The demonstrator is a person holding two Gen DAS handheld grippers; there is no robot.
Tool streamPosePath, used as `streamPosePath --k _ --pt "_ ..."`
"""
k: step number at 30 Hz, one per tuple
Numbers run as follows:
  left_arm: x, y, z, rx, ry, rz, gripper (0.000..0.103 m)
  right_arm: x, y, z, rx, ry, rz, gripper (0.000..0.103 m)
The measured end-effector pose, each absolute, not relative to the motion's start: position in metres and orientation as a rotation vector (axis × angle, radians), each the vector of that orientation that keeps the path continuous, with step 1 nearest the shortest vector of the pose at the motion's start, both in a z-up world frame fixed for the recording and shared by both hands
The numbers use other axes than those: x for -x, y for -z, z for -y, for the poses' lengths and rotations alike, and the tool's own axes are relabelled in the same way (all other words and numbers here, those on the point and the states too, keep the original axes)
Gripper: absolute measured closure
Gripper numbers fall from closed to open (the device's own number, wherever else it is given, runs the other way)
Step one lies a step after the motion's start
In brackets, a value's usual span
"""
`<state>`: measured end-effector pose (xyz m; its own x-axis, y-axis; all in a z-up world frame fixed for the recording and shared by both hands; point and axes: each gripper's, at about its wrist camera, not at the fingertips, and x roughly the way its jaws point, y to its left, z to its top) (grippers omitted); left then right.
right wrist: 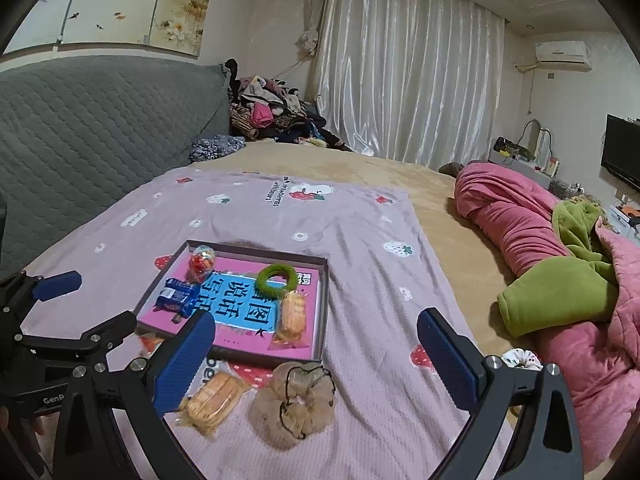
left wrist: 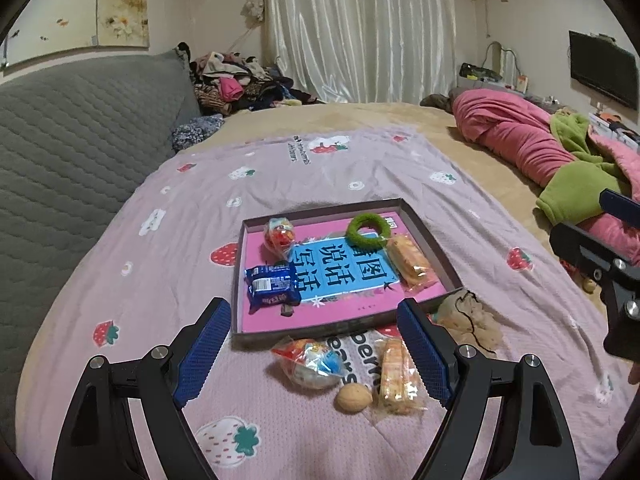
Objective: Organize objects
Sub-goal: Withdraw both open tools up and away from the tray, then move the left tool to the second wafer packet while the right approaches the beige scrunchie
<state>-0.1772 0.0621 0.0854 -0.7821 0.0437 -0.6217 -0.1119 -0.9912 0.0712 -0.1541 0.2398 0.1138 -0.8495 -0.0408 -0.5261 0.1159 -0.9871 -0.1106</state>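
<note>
Both grippers hovered with jaws wide and empty, the left gripper [left wrist: 312, 350] and right gripper [right wrist: 316, 360] each held above the pink strawberry blanket [left wrist: 160, 184]. Beyond them lay the shallow box [left wrist: 432, 240], already holding snacks and a green ring [left wrist: 369, 230]. Nearer, loose on the blanket, a wafer packet [left wrist: 396, 380] lay between the left fingers, long axis pointing away, with a walnut [left wrist: 353, 398] beside it; the beige scrunchie [right wrist: 294, 404] sat nearer the right.
</note>
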Motion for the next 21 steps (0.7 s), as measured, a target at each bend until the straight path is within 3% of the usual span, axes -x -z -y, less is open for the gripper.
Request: streamPosePath --k 21 --pt "0.121 -0.109 -0.078 0.984 -2.869 -0.164 0.017 0.094 -0.125 -0.253 -0.854 2.930 -0.235 0.001"
